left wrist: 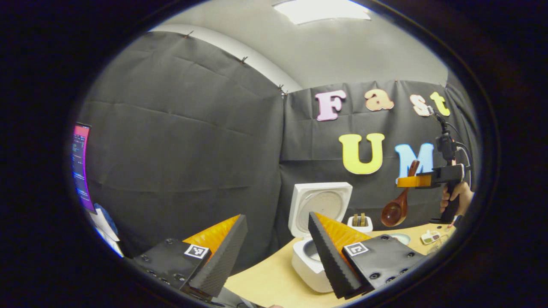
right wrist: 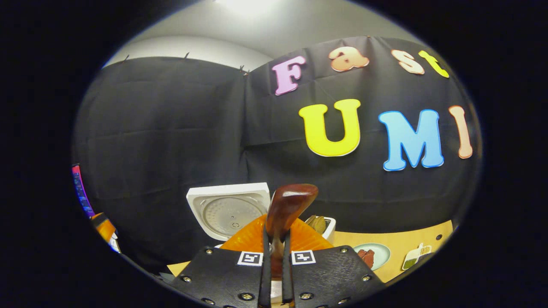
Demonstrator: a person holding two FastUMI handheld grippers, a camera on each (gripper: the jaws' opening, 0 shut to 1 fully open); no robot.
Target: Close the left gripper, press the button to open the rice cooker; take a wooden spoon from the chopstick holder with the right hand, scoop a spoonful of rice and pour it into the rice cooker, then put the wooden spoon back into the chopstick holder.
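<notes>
glossy dark-brown wooden spoon [right wrist: 286, 209], rounded bowl

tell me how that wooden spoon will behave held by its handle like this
The spoon looks stiff, so it should not bend. Its glossy finish may be slippery between the right gripper fingers. With the bowl hanging low in the left gripper view, it might pivot or swing in the grip.

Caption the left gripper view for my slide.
Open left claw faces the open rice cooker while the right claw holds the wooden spoon aloft.
</notes>
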